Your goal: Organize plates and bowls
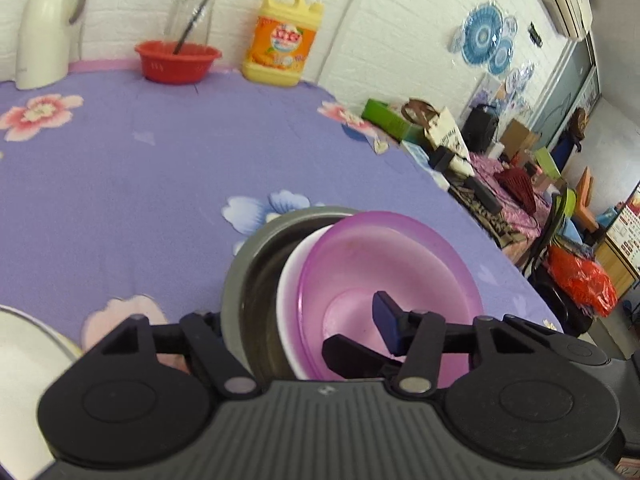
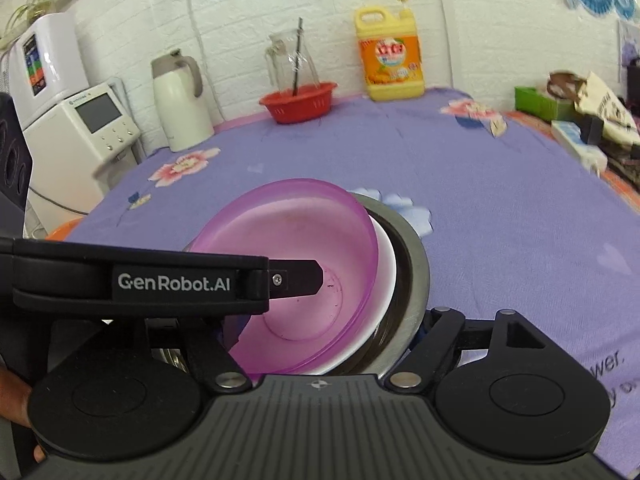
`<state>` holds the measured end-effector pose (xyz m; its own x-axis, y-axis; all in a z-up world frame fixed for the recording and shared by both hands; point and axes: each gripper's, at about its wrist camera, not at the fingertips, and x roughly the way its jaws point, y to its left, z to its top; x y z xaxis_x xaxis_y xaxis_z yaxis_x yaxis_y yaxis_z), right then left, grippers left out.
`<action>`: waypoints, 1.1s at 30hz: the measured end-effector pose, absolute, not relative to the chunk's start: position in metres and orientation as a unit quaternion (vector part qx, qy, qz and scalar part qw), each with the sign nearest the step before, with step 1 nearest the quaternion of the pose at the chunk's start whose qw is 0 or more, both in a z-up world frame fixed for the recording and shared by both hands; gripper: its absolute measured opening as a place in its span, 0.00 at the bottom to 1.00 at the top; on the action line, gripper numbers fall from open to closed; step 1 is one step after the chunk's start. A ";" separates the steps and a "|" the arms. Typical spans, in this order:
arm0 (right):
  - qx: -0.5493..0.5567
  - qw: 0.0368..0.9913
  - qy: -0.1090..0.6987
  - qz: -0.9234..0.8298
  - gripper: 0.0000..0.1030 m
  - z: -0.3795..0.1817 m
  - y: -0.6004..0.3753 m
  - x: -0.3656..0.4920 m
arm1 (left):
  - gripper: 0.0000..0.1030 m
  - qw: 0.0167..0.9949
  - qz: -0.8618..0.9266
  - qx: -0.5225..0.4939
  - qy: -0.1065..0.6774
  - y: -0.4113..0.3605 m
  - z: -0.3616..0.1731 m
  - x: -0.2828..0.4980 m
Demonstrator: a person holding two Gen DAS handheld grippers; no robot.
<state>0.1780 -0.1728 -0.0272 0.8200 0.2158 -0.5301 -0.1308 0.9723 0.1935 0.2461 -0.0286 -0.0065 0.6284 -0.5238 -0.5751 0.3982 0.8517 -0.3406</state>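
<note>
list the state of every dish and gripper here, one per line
purple bowl: tilted, nested in the white bowl
white bowl: tilted, inside the grey basin
grey basin: on the purple cloth, holding both bowls
left gripper: finger reaching inside the purple bowl
right gripper: fingers inside the purple bowl, open or shut unclear
red basket: upright by the wall

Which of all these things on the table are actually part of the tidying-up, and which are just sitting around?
Part of the job:
purple bowl, nested in a white bowl
grey metal dish under both
white plate at the near left edge
left tongs, reaching into the purple bowl

Just sitting around:
red basket
glass jug
yellow detergent bottle
white thermos
</note>
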 end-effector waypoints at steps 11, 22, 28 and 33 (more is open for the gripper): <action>0.036 0.926 0.277 0.255 1.00 -0.012 -0.055 0.180 | 0.55 0.938 -0.083 -0.131 0.311 0.110 -0.002 0.183; 0.005 0.902 0.316 0.293 1.00 -0.027 0.002 0.179 | 0.56 0.929 -0.066 -0.164 0.324 0.154 -0.028 0.177; 0.008 0.905 0.323 0.278 1.00 -0.030 0.000 0.184 | 0.57 0.930 -0.076 -0.161 0.322 0.150 -0.032 0.185; -0.003 0.905 0.320 0.281 1.00 -0.031 -0.002 0.186 | 0.66 0.932 -0.080 -0.153 0.318 0.147 -0.033 0.184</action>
